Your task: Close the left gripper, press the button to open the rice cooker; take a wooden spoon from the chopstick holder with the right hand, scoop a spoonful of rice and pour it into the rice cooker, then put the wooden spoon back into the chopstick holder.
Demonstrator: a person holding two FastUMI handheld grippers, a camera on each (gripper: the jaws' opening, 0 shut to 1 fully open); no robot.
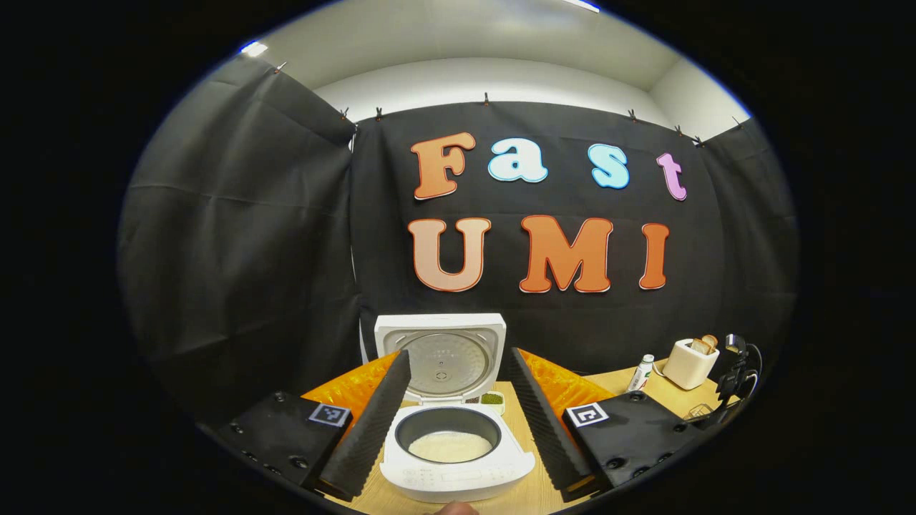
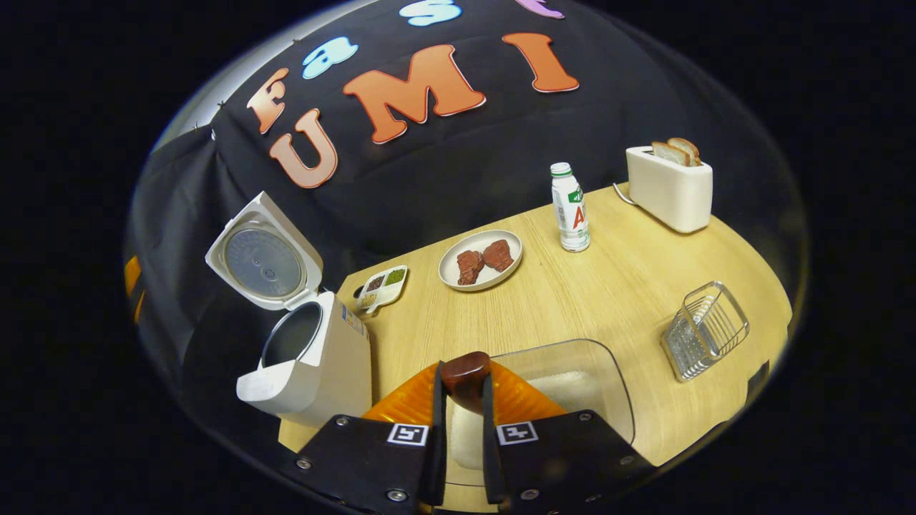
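Note:
The white rice cooker (image 1: 458,472) stands open right in front of my left gripper (image 1: 459,354), lid (image 1: 441,357) upright and white rice (image 1: 449,447) lying in its dark pot. The left gripper's fingers (image 1: 372,422) are open, one on each side of the cooker, holding nothing. In the right gripper view the cooker (image 2: 322,357) stands at the left. My right gripper (image 2: 464,390) is shut on the dark brown wooden spoon (image 2: 465,375), over a clear glass container (image 2: 572,375) holding rice. The rest of the spoon is hidden. The wire chopstick holder (image 2: 705,329) stands to the right.
On the wooden table (image 2: 572,293) sit a plate with two pieces of meat (image 2: 479,261), a small dish of beans (image 2: 383,286), a white bottle (image 2: 570,207) and a toaster with bread (image 2: 669,186). A black device (image 1: 737,372) stands at the table's right edge.

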